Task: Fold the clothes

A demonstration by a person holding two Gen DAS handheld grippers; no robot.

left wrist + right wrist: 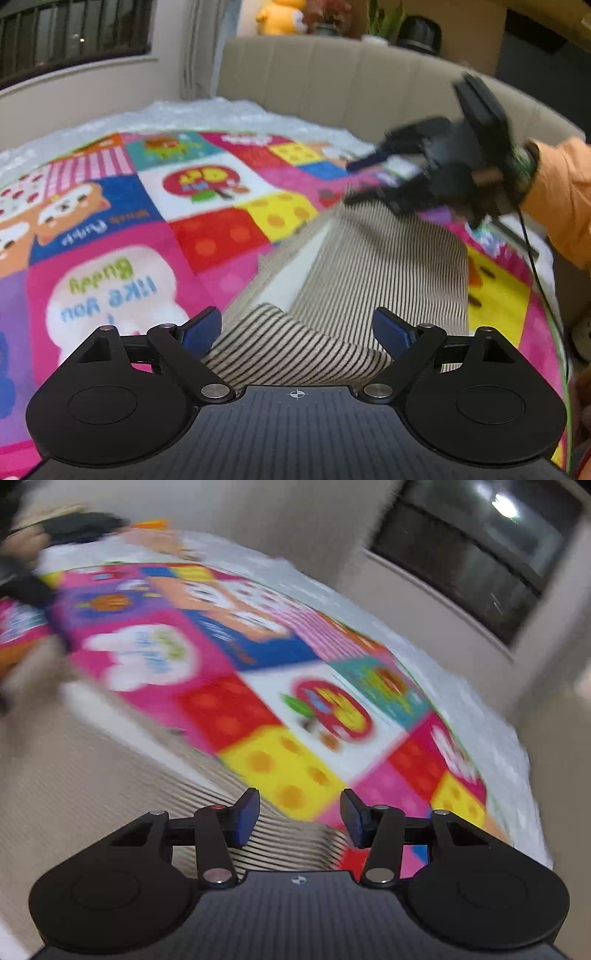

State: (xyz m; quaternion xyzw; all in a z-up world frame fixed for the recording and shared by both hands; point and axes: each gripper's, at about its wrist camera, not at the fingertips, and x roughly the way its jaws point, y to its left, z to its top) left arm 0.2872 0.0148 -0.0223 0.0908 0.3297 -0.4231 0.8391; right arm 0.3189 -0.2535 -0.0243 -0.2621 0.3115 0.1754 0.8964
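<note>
A beige garment with thin dark stripes (376, 273) lies partly folded on a bright patchwork blanket (110, 229). My left gripper (297, 328) is open just above its near folded edge, with nothing between the fingers. My right gripper (354, 181), blurred, hovers over the garment's far end in the left wrist view. In the right wrist view my right gripper (300, 818) is open and empty above the garment's edge (92, 775), with the blanket (266, 709) ahead. The view is blurred by motion.
A beige padded headboard (332, 81) stands behind the bed. A white quilt (192, 114) shows under the blanket. A window (480, 546) is in the wall beside the bed. A yellow plush toy (280, 16) sits above the headboard.
</note>
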